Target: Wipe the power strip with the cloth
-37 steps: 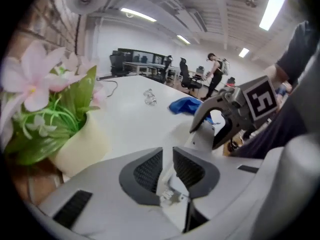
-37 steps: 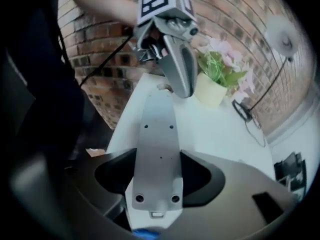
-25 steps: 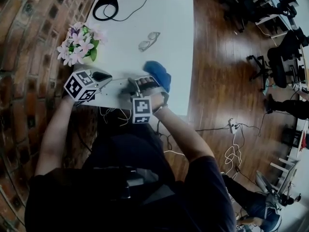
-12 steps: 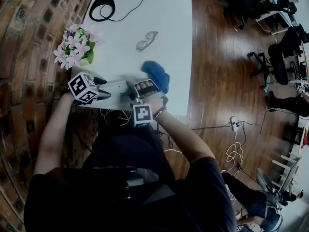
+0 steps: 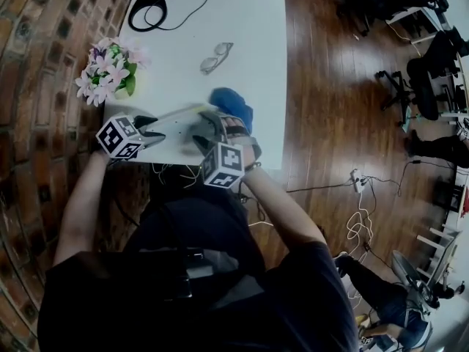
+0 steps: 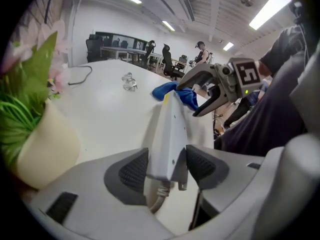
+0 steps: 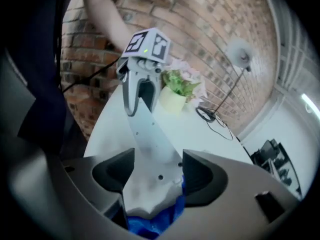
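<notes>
White plastic power strip (image 6: 170, 129), underside up, spanned both jaws above white table (image 5: 242, 20). L gripper (image 6: 167, 166) jaws just closing, clamped on cord end. R gripper (image 7: 157, 176) jaws just opening; other end + blue cloth (image 7: 150, 224) between pads, seemingly loose. Risk: end drops, cloth slips.

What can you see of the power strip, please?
The power strip is a long white plastic-looking bar with screw holes and a cord at one end. It tilts over the table. The left gripper, jaws just closing, clamps the cord end; the right gripper, jaws just opening, straddles the other end against the blue cloth.
</notes>
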The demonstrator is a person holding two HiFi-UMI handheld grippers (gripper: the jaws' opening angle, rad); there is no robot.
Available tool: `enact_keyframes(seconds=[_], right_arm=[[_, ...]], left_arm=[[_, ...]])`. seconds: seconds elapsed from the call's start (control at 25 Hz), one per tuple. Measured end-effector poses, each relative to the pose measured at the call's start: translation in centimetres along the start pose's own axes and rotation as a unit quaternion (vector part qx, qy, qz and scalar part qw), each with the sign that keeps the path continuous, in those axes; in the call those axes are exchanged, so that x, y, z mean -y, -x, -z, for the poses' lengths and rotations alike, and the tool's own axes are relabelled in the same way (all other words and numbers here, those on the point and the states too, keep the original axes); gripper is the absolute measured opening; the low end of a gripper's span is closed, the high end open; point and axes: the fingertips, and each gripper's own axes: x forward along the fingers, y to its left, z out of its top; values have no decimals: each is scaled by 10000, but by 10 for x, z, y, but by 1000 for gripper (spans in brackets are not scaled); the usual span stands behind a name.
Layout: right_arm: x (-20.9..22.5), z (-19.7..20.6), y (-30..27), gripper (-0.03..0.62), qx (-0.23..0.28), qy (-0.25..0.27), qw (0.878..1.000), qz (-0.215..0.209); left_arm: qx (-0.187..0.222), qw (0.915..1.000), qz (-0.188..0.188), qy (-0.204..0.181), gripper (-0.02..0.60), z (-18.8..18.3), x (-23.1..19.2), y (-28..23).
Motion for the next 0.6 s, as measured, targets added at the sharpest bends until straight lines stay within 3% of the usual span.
enact_keyframes(seconds=[0.12,0.24,0.44,0.6], right_arm=[[32,15,28,310,127,-1318,9908,276],[53,56,35,310,-303,-2177,9744,476],[55,104,11,290,-943,-2690,9580,321],[53,109,-2,254,-1252,-2531,9590,236]], left_arm=[[268,9968,-736,-174,247,-8,-20,5],[381,9938,-1039,-103,247,-10,-26,7],[205,9905,-1315,-350,247,-14,-26,3],[107,9889,-1438,-361,247,-16,-22,1]])
